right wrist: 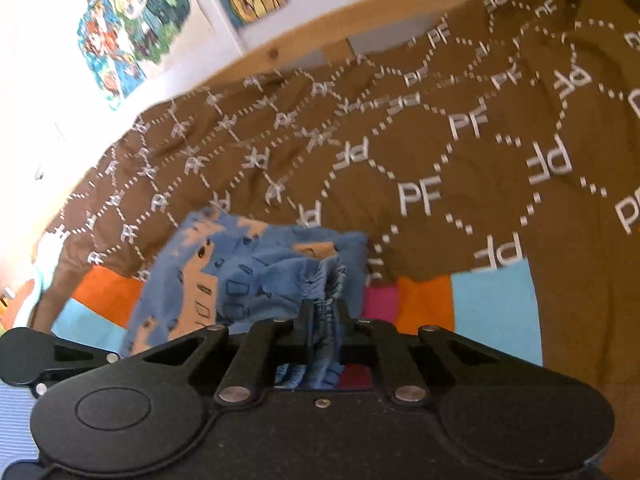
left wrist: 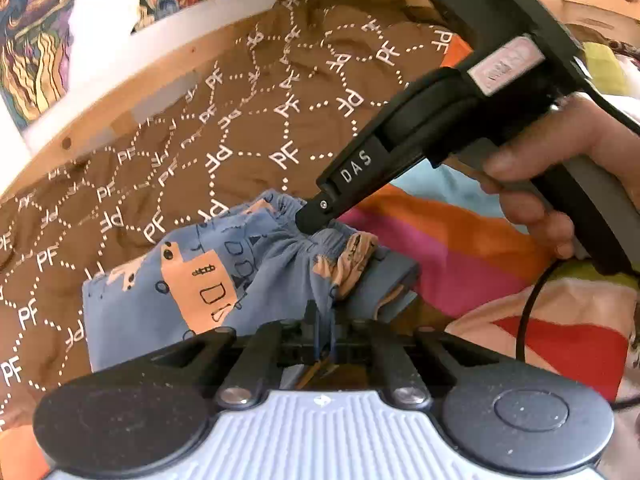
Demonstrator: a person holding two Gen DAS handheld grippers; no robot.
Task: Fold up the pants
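Left gripper [left wrist: 323, 322] is pinching a thin bit of the pants [left wrist: 208, 280], jaws nearly together with blue cloth and what looks like a drawstring running between them. Right gripper [right wrist: 323, 312] is clamping the gathered elastic waistband, bunched fabric wedged between its fingers; in the left view its tip [left wrist: 314, 216] is touching down on the waistband, the person's hand [left wrist: 560, 184] wrapping the handle.

The pants are small, blue with peach print, lying partly bunched on the bed, straddling the edge where the brown blanket [left wrist: 240, 120] is meeting the striped sheet [left wrist: 440, 240]. One end is being held by both grippers; the rest is resting flat on the blanket.

Risks, as I'm reading it:
- Left grip is looking shallow. If it's only holding the drawstring, a lift will be pulling the string, not the fabric, and the corner drops.
- Right is gripping a wad of several layers. Folding from that is likely giving a skewed crease or trapped wrinkles.
- Blanket is soft and rumpled, so dragging the pants could be bunching both.
- Cable [left wrist: 528, 300] is hanging near the work; it could be snagging.

No containers in view. Farther back: wooden bed frame [right wrist: 304, 36], posters on the wall [right wrist: 132, 28].
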